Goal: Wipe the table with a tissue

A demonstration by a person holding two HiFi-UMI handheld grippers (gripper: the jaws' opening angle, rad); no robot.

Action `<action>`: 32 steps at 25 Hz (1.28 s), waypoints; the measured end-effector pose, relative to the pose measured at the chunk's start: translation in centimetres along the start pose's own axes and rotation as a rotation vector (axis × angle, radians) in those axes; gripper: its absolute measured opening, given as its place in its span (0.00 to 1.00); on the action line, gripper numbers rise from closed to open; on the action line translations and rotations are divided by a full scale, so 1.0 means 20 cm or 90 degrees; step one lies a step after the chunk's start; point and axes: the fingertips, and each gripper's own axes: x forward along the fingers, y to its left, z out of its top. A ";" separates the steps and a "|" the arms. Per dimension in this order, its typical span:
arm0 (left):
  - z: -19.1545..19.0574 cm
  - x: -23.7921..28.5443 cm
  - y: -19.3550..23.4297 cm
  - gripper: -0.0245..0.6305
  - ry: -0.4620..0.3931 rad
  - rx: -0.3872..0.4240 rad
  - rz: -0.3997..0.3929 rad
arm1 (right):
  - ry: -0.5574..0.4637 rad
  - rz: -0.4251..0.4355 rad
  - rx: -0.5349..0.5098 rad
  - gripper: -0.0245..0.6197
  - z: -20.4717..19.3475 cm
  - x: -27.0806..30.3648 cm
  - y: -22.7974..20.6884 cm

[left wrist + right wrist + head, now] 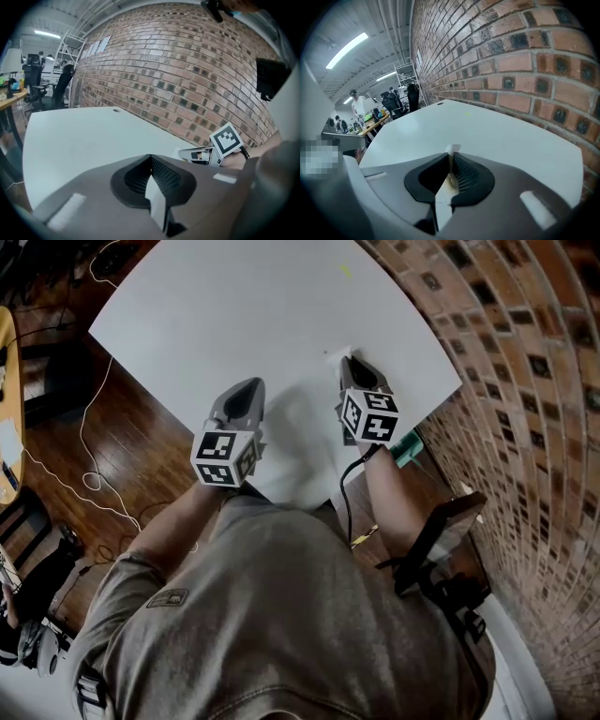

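Note:
A white table (234, 306) fills the head view. Over its near right part my right gripper (350, 362) points away from me, shut on a small white tissue (338, 352) that sticks out at its tip. In the right gripper view the tissue (453, 149) pokes up between the closed jaws of the right gripper (451, 158), just above the tabletop (487, 136). Further left, over the near edge, my left gripper (249, 387) is shut with nothing in it. The left gripper view shows the left gripper (150, 158) with jaws together and the right gripper (201, 154) off to the right.
A brick wall (525, 362) runs along the table's right side. Wooden floor (122, 456) with a white cable (89, 479) lies to the left. A small yellow mark (344, 270) sits on the far tabletop. A green object (409, 448) lies beside the near right corner.

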 end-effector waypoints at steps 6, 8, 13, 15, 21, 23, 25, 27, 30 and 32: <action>0.01 -0.01 0.02 0.04 -0.008 -0.010 0.012 | -0.036 -0.021 -0.002 0.10 0.15 0.05 -0.10; 0.00 -0.01 0.03 0.04 -0.009 -0.012 0.015 | -0.034 -0.035 -0.007 0.10 0.17 0.07 -0.14; -0.01 -0.03 0.08 0.04 -0.015 -0.040 0.017 | -0.001 -0.050 -0.004 0.10 0.12 0.15 -0.17; -0.02 -0.04 0.09 0.04 -0.011 -0.040 0.020 | 0.000 -0.050 -0.005 0.10 0.12 0.15 -0.16; -0.01 -0.06 0.11 0.04 -0.002 -0.015 0.033 | 0.005 -0.034 -0.011 0.10 0.11 0.16 -0.10; 0.00 -0.06 0.11 0.04 -0.003 -0.016 0.031 | 0.008 -0.027 -0.013 0.10 0.10 0.17 -0.07; -0.01 -0.06 0.11 0.04 -0.008 -0.029 0.027 | 0.010 -0.019 -0.017 0.10 0.10 0.17 -0.04; -0.01 -0.06 0.10 0.04 -0.014 -0.037 0.020 | 0.013 -0.013 -0.022 0.10 0.09 0.17 -0.01; -0.02 -0.07 0.11 0.04 -0.016 -0.039 0.019 | 0.015 -0.003 -0.024 0.10 0.08 0.17 0.03; -0.02 -0.08 0.11 0.04 -0.015 -0.041 0.021 | 0.017 0.003 -0.027 0.10 0.07 0.17 0.05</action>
